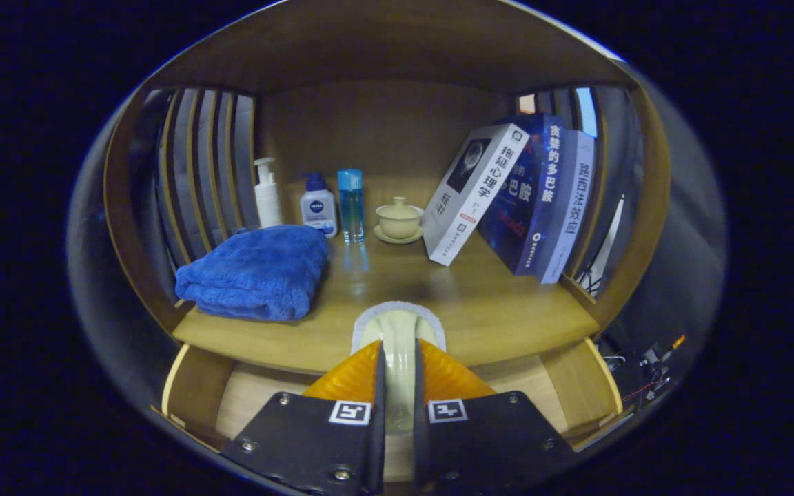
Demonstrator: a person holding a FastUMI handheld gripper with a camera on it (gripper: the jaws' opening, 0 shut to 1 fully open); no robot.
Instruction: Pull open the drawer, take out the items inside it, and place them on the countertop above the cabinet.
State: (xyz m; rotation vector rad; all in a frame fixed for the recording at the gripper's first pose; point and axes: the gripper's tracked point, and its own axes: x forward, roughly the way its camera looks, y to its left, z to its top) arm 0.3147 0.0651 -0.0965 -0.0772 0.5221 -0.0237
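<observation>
The drawer stands pulled open below the countertop, so the opening is done; judging by this, the carrying-out is under way. The gripper is nearly closed, both fingers clenched on a pale brush whose head reaches over the countertop's front edge, not yet released

Pale brush-like item held upright over the open drawer.

white book: 拖延心理学 | blue book: 贪婪的多巴胺
</observation>
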